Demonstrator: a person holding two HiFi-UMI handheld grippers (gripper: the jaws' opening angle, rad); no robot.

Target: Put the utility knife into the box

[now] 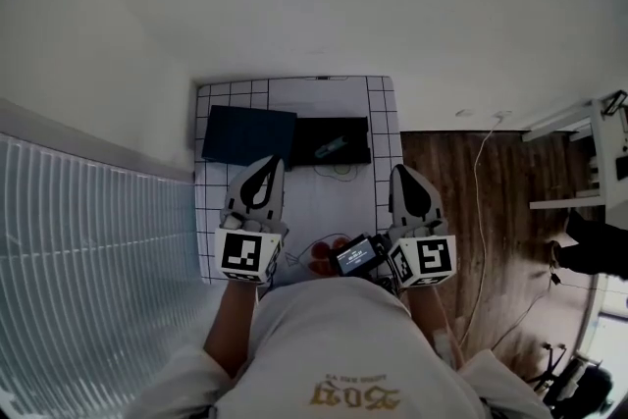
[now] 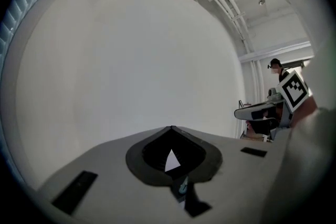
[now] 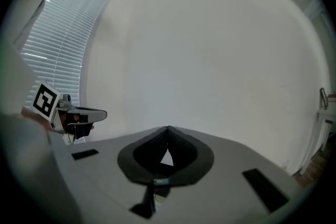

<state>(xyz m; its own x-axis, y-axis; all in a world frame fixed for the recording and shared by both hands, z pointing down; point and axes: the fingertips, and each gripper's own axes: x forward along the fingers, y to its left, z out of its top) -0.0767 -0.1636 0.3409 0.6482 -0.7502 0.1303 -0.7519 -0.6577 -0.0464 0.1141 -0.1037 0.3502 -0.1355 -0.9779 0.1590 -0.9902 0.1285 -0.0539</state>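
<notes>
Both claws are held up near the person's chest, in the lower middle of the head view. The left gripper (image 1: pixel 268 164) has its jaws pressed together with nothing between them, and its own view (image 2: pixel 171 130) looks out at a blank wall. The right gripper (image 1: pixel 405 172) is likewise closed and empty (image 3: pixel 168 129). Above them in the frame stands a white gridded table (image 1: pixel 383 128). A black box (image 1: pixel 299 150) lies open at its centre, touching a dark blue panel (image 1: pixel 248 134) to its left. A small pale thing inside the box, too small to be sure of, looks like the utility knife (image 1: pixel 332 147).
</notes>
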